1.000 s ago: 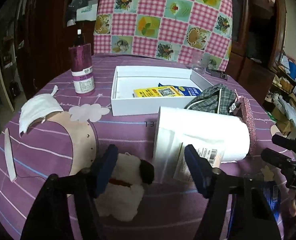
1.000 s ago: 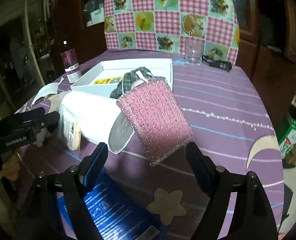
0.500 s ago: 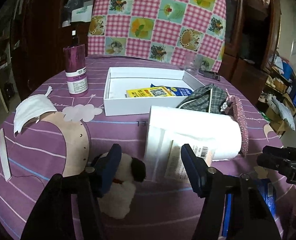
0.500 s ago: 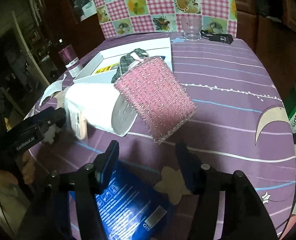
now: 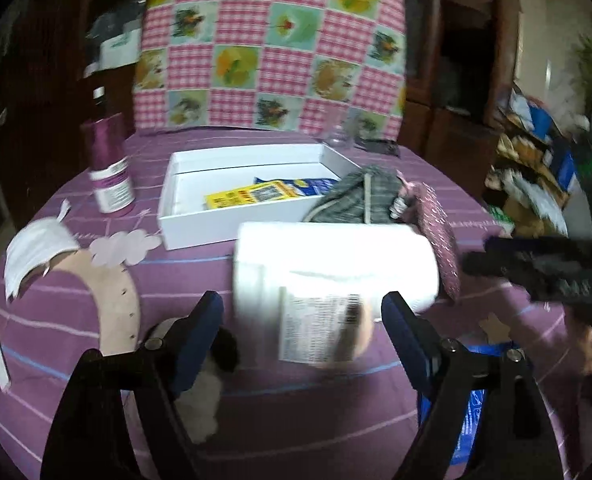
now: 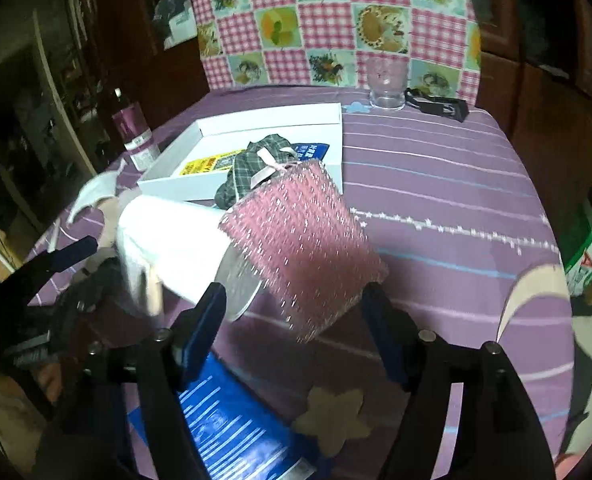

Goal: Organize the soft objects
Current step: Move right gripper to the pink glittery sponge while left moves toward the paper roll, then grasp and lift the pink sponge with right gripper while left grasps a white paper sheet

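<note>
A white paper roll (image 5: 335, 264) lies sideways before the white box (image 5: 200, 228), pink sponge (image 6: 299, 248) leaning against its end; left gripper (image 5: 301, 320) and right gripper (image 6: 294, 312), jaws just widening, grasp nothing.

Two low, close wrist views from opposite ends of the shared white roll (image 5: 335, 264) (image 6: 176, 240).

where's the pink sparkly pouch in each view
Left wrist view: the pink sparkly pouch is right of centre, seen edge-on, against the right end of the white paper roll.
Right wrist view: the pouch is at centre, broad side facing the camera.
Shared landmark: the white box behind it.
</note>
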